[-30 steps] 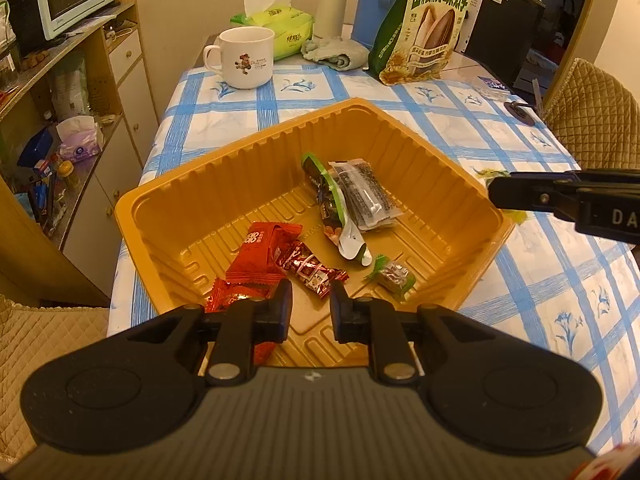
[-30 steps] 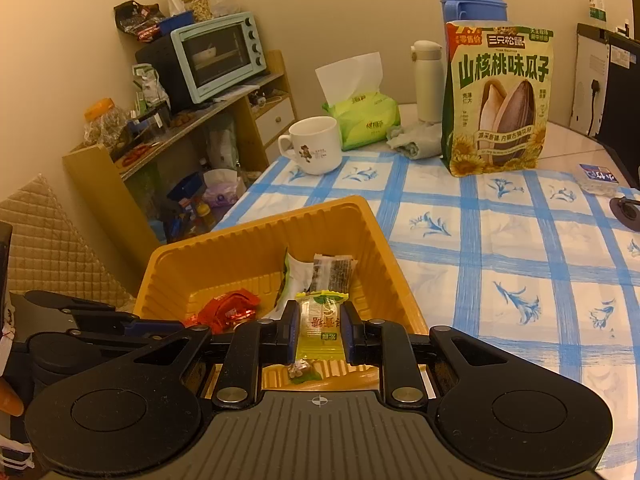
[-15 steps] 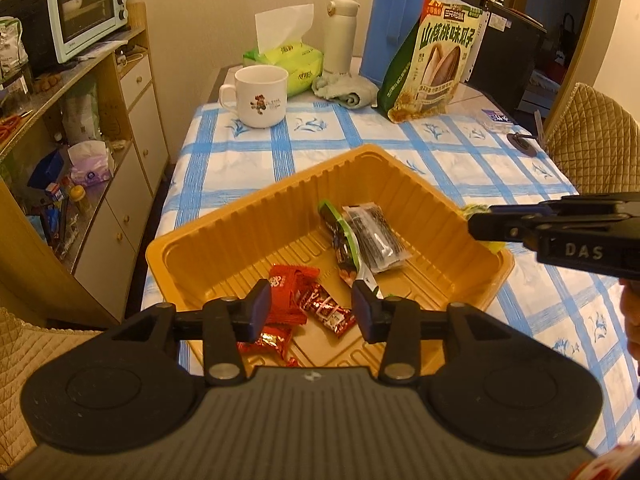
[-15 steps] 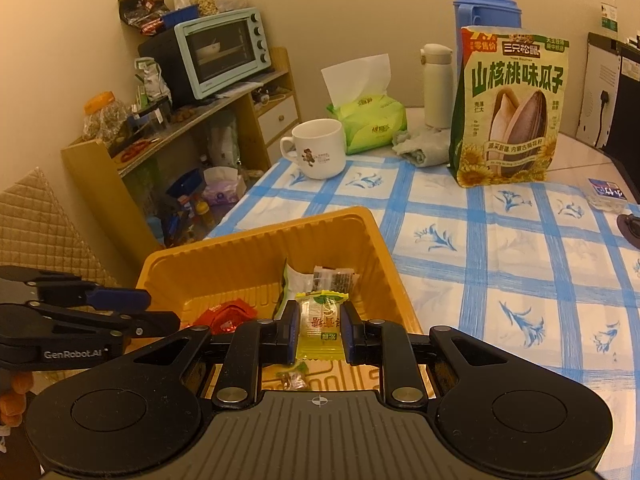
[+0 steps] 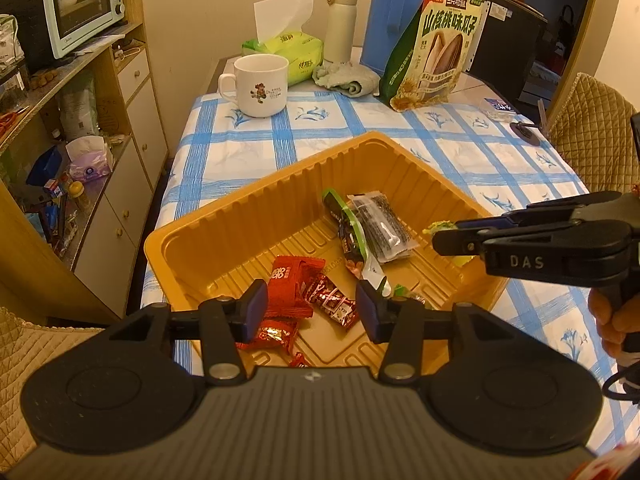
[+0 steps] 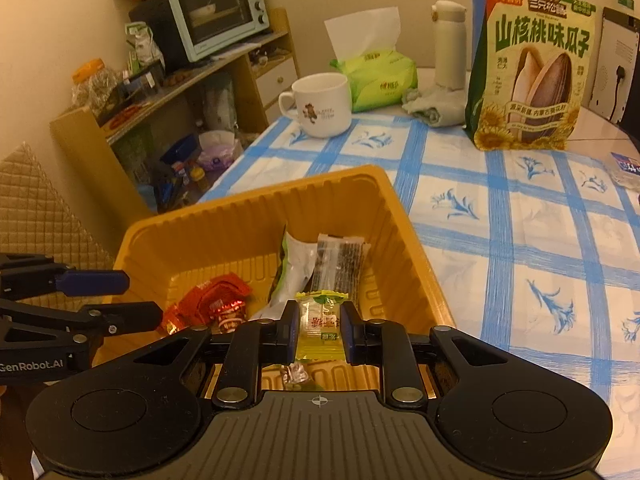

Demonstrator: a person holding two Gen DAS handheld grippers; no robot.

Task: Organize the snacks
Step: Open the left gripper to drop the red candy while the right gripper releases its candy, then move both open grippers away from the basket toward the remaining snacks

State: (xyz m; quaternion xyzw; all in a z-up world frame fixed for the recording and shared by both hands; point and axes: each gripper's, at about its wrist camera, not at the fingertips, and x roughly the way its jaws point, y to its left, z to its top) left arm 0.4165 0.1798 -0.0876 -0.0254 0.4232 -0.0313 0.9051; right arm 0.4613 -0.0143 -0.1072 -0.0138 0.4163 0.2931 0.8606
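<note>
Snacks already lie in the orange tray (image 5: 224,236) on the counter (image 5: 224,148), the left hand-held gripper (image 5: 311,311) opening empty above them, while the right hand-held gripper (image 6: 320,332) pinches a yellow packet (image 6: 320,326) over the tray, seemingly last to drop

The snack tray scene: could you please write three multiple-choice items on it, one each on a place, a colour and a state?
1. Where does the white mug stand?
A. on the checked tablecloth beyond the tray
B. inside the tray
C. on the toaster oven

2. What colour is the tray?
A. blue
B. orange-yellow
C. white

3. What does the right gripper hold?
A. nothing
B. a red packet
C. a yellow-green snack packet

Answers: 1 A, the mug stands on the cloth behind the tray. 2 B, its walls are orange-yellow. 3 C, the fingers press the packet's sides above the tray.
</note>
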